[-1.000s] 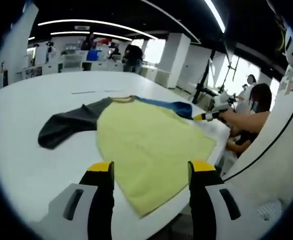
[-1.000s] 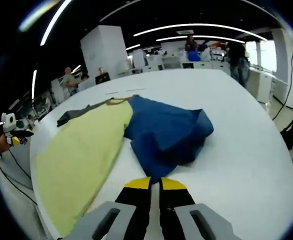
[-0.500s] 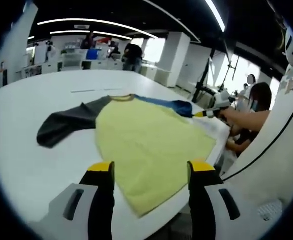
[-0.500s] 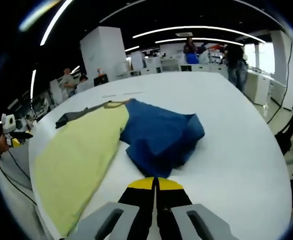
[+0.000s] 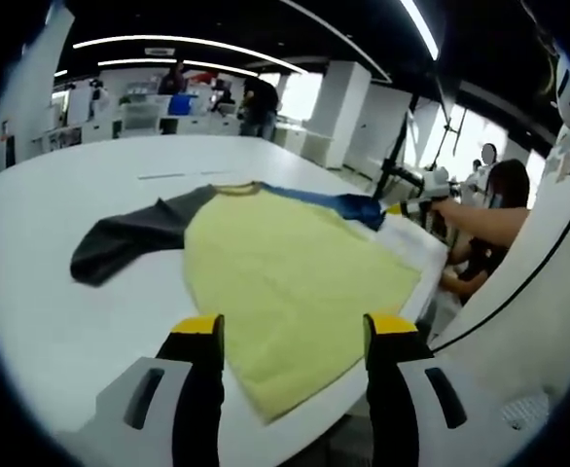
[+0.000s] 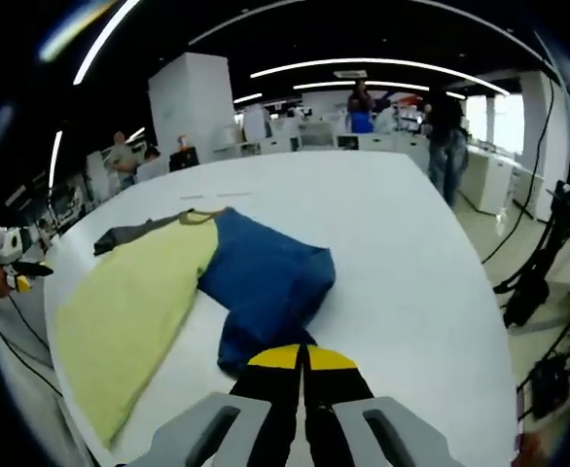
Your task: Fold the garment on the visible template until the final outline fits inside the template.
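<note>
A shirt lies flat on the white table [image 5: 52,321], with a yellow body [image 5: 285,272], a dark grey sleeve [image 5: 129,243] and a blue sleeve [image 5: 348,206]. My left gripper [image 5: 290,336] hovers open over the table just short of the yellow hem, with nothing between its jaws. In the right gripper view the blue sleeve [image 6: 261,282] runs from the yellow body [image 6: 129,311] down to my right gripper [image 6: 300,358], which is shut on the sleeve's end. In the left gripper view the right gripper [image 5: 411,206] holds that sleeve at the table's right edge.
Thin line marks [image 5: 173,176] lie on the table beyond the collar. The table edge [image 5: 426,292] drops off close to the hem. A seated person [image 5: 494,219] is at the right. Stands and cables [image 6: 548,282] crowd the floor beside the table. Desks and people [image 6: 441,136] stand far behind.
My right gripper has drawn the blue sleeve outward, away from the yellow body, so the bunched fabric has stretched longer and narrower. The left gripper has stayed open and nearly still.
</note>
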Motion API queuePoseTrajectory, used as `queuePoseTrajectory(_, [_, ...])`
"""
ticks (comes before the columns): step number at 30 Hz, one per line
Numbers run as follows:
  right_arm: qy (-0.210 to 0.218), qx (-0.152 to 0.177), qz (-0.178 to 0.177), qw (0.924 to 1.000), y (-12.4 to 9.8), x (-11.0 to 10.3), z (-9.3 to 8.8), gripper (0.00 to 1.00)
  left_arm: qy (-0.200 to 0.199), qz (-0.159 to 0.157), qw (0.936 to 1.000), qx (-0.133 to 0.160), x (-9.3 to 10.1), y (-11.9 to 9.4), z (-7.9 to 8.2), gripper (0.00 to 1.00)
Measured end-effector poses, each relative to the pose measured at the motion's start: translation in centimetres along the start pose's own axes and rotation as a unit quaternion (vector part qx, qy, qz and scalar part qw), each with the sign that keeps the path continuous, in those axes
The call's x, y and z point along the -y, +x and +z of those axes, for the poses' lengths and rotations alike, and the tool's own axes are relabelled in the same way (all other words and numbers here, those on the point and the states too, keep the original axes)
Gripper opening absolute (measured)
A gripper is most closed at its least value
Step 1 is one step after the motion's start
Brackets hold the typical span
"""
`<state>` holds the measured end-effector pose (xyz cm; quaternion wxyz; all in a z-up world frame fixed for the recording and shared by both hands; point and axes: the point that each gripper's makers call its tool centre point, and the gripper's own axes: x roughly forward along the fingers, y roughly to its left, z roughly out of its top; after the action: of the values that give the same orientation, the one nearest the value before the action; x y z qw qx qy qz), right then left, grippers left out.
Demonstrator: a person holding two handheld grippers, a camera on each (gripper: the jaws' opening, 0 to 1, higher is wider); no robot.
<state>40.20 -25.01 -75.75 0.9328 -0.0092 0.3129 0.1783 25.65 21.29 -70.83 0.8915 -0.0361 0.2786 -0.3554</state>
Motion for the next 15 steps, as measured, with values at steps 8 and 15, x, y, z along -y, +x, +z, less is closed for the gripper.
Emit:
queuePoseTrajectory(8, [-0.013,-0.002,-0.029,0.9995,-1.0,3.4,1.5,0.00,0.002,0.005,1.0000,-0.003,0.3,0.0,-0.1,0.54])
queuePoseTrajectory(15, [-0.021,-0.007,-0.049,0.9986,-1.3,6.2,2.4,0.00,0.001,0.011,0.9999,-0.006,0.5,0.0,-0.2,0.53])
